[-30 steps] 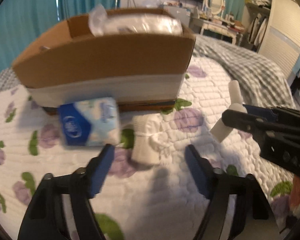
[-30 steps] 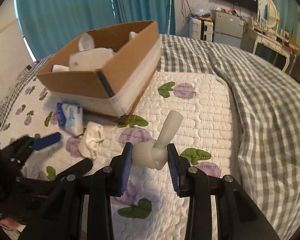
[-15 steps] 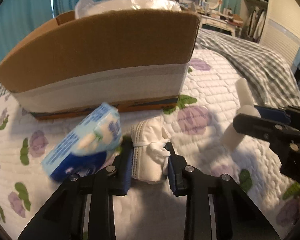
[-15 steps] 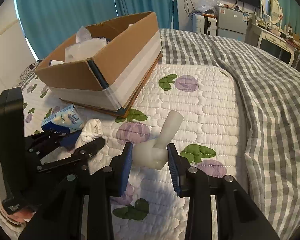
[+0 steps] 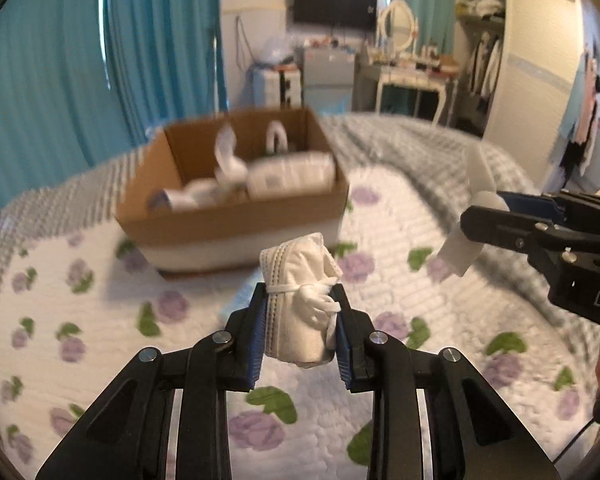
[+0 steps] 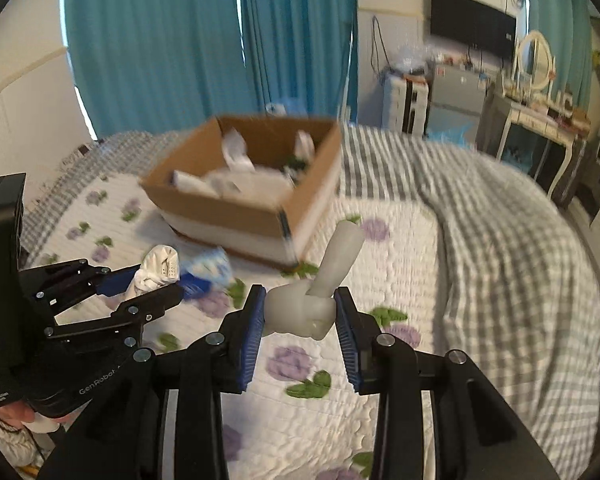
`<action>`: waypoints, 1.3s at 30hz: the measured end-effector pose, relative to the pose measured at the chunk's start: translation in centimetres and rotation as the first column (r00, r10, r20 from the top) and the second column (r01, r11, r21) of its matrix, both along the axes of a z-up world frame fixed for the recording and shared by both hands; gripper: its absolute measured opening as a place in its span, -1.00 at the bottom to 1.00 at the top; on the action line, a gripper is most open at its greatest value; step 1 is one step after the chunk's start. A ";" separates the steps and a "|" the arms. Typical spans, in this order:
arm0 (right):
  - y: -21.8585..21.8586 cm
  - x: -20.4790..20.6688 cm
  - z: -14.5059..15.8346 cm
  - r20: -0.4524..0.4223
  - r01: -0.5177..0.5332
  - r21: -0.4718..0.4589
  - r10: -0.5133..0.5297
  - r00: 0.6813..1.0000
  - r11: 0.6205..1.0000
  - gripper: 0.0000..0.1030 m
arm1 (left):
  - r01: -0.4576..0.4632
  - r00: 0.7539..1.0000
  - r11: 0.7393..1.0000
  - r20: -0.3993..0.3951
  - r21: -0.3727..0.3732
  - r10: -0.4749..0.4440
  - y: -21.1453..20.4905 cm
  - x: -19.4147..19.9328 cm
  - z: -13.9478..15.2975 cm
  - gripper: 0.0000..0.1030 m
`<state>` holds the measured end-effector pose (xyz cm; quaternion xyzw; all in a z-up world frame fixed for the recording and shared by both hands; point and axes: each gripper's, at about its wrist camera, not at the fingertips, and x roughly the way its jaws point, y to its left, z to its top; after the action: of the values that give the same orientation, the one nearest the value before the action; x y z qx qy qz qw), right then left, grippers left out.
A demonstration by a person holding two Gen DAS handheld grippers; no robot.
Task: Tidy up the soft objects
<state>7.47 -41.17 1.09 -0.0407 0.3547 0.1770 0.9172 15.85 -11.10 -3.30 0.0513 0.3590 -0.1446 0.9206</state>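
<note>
A white folded cloth bundle (image 5: 298,304) tied with a white band and a pale soft toy (image 6: 314,300) with a long stick-up part are both up off the bed, and the open brown box (image 5: 236,216) holds more white things.

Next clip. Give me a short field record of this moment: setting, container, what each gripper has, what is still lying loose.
setting: bed with a floral quilt over a grey checked cover
container: open cardboard box on the quilt, several white items inside
left gripper: shut on a folded white face mask, held clear of the quilt
right gripper: shut on a white soft toy, its long part pointing up
loose: blue tissue pack on the quilt near the box
</note>
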 end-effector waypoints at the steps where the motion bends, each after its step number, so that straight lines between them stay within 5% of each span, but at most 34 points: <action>1: 0.5 -0.8 1.4 0.024 -0.005 -0.007 0.005 1.000 1.000 -0.32 | 0.002 1.000 1.000 0.017 -0.010 -0.002 0.6 -0.5 1.1 -0.44; 9: 3.5 -4.8 9.8 0.136 -0.039 -0.005 0.039 0.990 0.999 -0.32 | -0.018 0.990 0.996 0.141 -0.091 0.031 4.8 -3.0 10.0 -0.44; 13: 5.1 -5.7 13.4 0.182 -0.072 -0.003 0.072 0.981 0.997 -0.32 | -0.020 0.977 0.997 0.208 -0.073 0.034 6.3 -3.5 13.0 -0.44; 23: 10.5 -1.0 18.2 0.275 -0.141 -0.010 0.139 0.951 0.990 -0.32 | -0.063 0.958 0.995 0.276 -0.074 0.081 9.1 2.5 15.7 -0.44; 31: 12.6 9.8 15.1 0.224 -0.109 0.021 0.102 0.969 0.994 -0.32 | -0.088 0.963 0.996 0.256 -0.010 0.088 9.1 12.5 12.6 -0.44; 39: 12.1 20.6 5.8 0.072 -0.039 0.035 0.037 0.997 0.999 -0.32 | -0.086 0.989 0.996 0.123 -0.005 0.086 8.3 21.9 4.7 -0.44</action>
<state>28.02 -29.11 6.85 -0.0370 0.3178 0.1993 0.9262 37.77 -2.76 1.43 0.0447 0.3034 -0.1014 0.9464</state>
